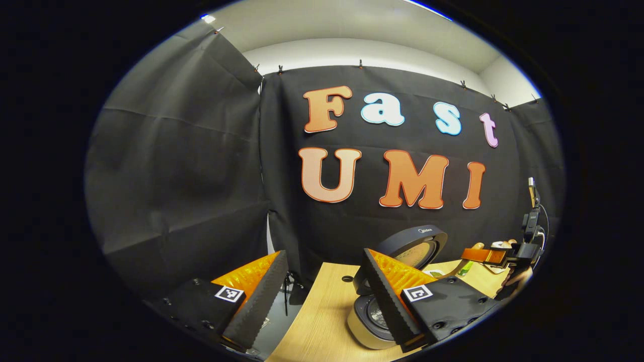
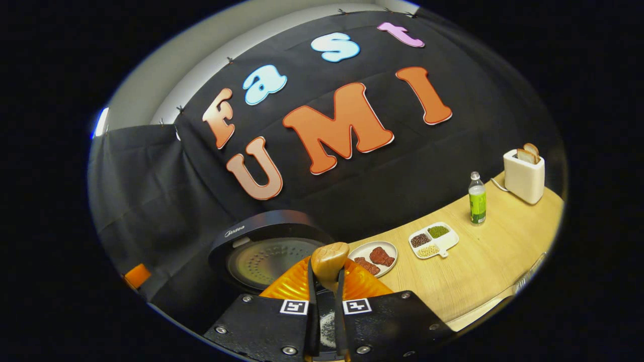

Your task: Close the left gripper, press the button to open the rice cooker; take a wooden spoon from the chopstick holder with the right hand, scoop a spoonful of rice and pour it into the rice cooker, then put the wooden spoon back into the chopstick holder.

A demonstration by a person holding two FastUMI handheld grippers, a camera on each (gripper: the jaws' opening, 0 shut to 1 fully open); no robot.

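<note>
Right tool [image 2: 326, 296] clamped on wooden spoon [image 2: 329, 262], left tool [image 1: 322, 296] apart, rice cooker [image 2: 269, 256] lid up, plate [image 2: 373, 257], bottle [image 2: 477, 198], toaster [image 2: 524, 176] beyond

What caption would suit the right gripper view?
Right tool shut on a wooden spoon before the open rice cooker.

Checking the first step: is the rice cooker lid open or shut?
Open. The lid stands raised, its perforated inner plate facing the right gripper view; in the left gripper view it tilts up behind the cooker body.
</note>
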